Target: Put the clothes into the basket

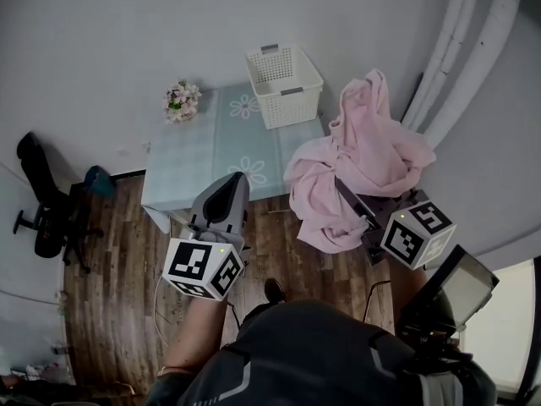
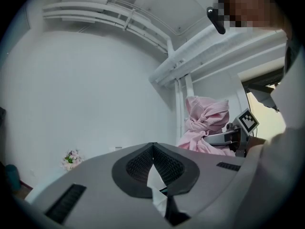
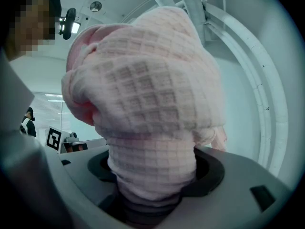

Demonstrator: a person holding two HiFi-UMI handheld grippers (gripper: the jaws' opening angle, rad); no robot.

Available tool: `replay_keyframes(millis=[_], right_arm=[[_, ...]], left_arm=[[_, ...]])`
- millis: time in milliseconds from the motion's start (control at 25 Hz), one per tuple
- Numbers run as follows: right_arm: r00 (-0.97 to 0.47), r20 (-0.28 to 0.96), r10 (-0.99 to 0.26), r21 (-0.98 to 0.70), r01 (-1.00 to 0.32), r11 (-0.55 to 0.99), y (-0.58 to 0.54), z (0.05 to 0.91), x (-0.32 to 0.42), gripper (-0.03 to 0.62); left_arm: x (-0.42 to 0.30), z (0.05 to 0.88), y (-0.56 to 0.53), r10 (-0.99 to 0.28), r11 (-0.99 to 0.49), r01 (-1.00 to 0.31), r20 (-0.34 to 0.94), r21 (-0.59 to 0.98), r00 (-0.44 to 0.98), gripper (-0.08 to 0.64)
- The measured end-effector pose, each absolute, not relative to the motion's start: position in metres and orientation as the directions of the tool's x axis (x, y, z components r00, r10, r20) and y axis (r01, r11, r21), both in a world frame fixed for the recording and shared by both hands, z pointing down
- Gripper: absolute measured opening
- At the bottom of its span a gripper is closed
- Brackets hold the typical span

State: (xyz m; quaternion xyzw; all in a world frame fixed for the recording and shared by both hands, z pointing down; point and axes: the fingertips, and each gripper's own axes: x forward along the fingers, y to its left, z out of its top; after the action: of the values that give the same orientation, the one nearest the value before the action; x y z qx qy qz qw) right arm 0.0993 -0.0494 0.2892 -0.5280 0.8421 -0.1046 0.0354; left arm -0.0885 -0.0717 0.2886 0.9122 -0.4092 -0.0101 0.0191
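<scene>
Right gripper (image 1: 348,194): I am pinching a thick bunch of the pink garment (image 3: 147,94) between its jaws; the waffle cloth is filling the middle of the right gripper view.
Pink garment: it is hanging in a heap at the right of the head view, below and right of the basket, not touching it.
Left gripper (image 2: 152,146): its jaws are pressing together at the tips, carrying nothing, at lower centre.
Basket (image 1: 292,104): white, sitting at upper centre on the pale table (image 1: 203,150).
Flowers (image 1: 181,100): sitting at the table's upper left corner.
</scene>
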Motion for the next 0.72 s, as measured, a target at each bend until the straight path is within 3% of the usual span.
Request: replay_keyframes(millis=[720], right_arm=[[-0.401,0.1,-0.911,-0.222,-0.901,0.372,-0.158,0.28,0.042,0.35]], left_arm=[[-0.144,0.292,-0.185,-0.703,-0.709,-0.695,-0.045,0.118,0.709,0.008]])
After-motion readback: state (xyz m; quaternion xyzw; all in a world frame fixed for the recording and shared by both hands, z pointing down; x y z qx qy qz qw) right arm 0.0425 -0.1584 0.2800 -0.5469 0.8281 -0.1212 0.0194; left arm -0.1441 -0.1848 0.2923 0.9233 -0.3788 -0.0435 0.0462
